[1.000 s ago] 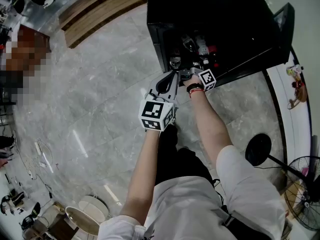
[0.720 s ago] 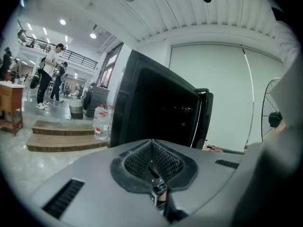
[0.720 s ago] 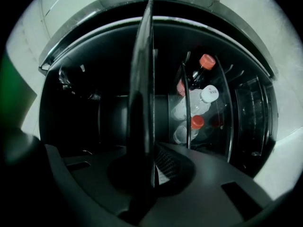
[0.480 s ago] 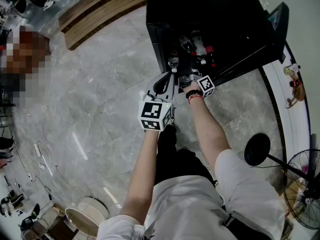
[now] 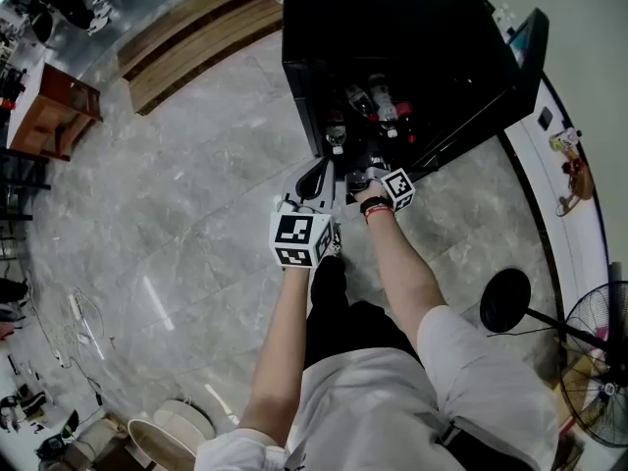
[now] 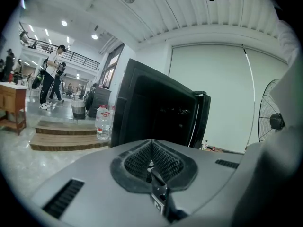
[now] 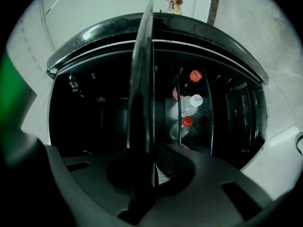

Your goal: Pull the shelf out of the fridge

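At the fridge [image 5: 392, 47] front, right gripper [image 7: 152, 168] pinches the shelf [image 7: 142, 79] edge edge-on between its jaws; left gripper [image 6: 151, 167] closed, empty.

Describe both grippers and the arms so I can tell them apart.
The left gripper and right gripper have grey bodies, black ribbed pads and a white cube with black square markers each. Arms bare below short white sleeves; black and red bands on the right wrist.
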`<action>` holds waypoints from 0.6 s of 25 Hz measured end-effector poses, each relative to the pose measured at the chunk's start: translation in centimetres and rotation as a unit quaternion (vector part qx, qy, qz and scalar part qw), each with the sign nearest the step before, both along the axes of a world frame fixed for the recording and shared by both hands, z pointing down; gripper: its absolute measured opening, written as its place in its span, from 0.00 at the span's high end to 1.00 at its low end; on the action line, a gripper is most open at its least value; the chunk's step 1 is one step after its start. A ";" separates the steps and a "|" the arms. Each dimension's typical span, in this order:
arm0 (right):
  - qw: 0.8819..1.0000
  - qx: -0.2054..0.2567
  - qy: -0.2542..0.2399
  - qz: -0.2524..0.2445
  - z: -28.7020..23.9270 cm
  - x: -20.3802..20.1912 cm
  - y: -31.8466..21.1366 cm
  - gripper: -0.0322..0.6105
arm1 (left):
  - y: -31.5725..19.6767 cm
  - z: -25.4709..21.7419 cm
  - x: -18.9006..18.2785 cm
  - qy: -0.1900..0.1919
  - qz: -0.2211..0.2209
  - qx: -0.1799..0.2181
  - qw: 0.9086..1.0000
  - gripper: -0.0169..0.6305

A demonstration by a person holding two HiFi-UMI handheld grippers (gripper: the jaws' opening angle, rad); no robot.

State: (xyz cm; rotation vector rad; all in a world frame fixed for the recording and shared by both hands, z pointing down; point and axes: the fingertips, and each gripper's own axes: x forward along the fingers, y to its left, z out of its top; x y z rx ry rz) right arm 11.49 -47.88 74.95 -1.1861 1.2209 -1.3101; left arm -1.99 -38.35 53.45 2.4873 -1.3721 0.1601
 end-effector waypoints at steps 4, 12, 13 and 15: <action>1.000 -0.011 0.002 0.000 -0.6 0.1 1.4 0.91 | 0.7 -0.7 -0.4 0.003 -0.003 0.001 1.000 0.95; 0.999 -0.038 0.002 -0.019 -1.2 -0.1 3.8 0.91 | 1.6 -1.3 -1.2 0.007 -0.005 -0.006 1.000 0.95; 0.999 -0.043 0.002 -0.025 -1.4 -0.2 4.3 0.91 | 1.7 -1.4 -1.3 0.009 -0.005 -0.006 1.000 0.95; 0.998 -0.051 0.002 -0.034 -1.6 -0.3 5.5 0.91 | 2.0 -1.7 -1.5 0.012 -0.006 -0.007 1.000 0.95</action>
